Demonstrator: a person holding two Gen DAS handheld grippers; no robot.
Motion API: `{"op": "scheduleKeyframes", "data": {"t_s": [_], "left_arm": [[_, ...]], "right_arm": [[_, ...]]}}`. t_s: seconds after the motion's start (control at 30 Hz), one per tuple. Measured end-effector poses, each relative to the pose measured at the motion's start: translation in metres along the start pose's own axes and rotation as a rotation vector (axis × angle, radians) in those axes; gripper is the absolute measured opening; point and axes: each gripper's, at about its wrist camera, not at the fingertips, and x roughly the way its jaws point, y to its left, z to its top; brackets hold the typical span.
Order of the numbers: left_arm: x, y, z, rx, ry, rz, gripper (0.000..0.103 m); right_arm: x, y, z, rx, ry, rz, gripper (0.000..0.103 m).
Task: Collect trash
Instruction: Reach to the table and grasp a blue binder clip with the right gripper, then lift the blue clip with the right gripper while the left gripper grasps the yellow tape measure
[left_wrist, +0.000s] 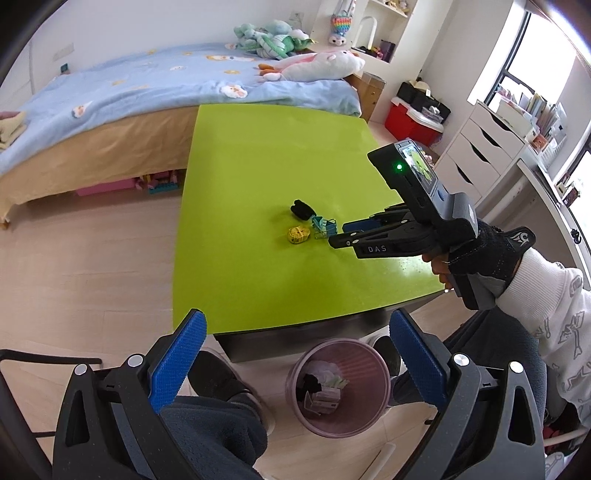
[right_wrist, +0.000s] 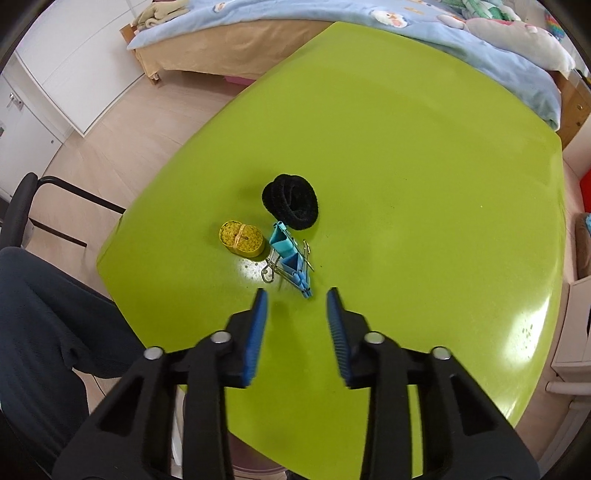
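Note:
Three small items lie together on the green table (right_wrist: 406, 147): a black fuzzy hair tie (right_wrist: 291, 206), a yellow rolled tape measure (right_wrist: 242, 238) and blue binder clips (right_wrist: 291, 260). My right gripper (right_wrist: 297, 295) is open and empty, just short of the clips. In the left wrist view it (left_wrist: 338, 234) points at the clips (left_wrist: 324, 227), with the yellow roll (left_wrist: 298, 234) and black hair tie (left_wrist: 302, 209) beside them. My left gripper (left_wrist: 295, 325) is open and empty, held above a pink waste bin (left_wrist: 338, 384) on the floor that holds some trash.
A bed (left_wrist: 147, 110) with a blue duvet and plush toys stands behind the table. White drawers (left_wrist: 476, 155) and a red box (left_wrist: 410, 118) are to the right. A black chair (right_wrist: 26, 206) is at the left. My legs are by the bin.

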Motion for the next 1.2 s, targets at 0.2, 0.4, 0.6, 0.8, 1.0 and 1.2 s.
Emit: {"op": "scheduleKeyframes", "data": {"t_s": [0.2,0.4,0.6,0.8,1.0,1.2], "left_arm": [[0.006,0.003,0.003,-0.007,0.012,-0.003,0.095],[0.014,-0.001,0.01,0.003,0.014,-0.017,0.095],[0.026,-0.007,0.025,0.036,0.014,-0.029,0.095],[0.047,-0.014,0.047,0.081,0.037,-0.035,0.095],[0.08,-0.016,0.071,0.112,0.09,-0.019,0.095],[0.122,-0.018,0.089,0.146,0.181,0.022,0.095]], "right_arm": [[0.001,-0.003,0.0,0.001,-0.009,0.004,0.007],[-0.017,-0.005,-0.005,0.024,-0.054,-0.004,0.005],[-0.044,-0.013,-0.019,0.09,-0.114,0.004,0.005],[-0.064,-0.022,-0.035,0.163,-0.152,0.009,0.005],[-0.07,-0.024,-0.048,0.204,-0.151,0.01,0.005],[-0.076,-0.031,-0.062,0.247,-0.148,0.005,0.005]]}}
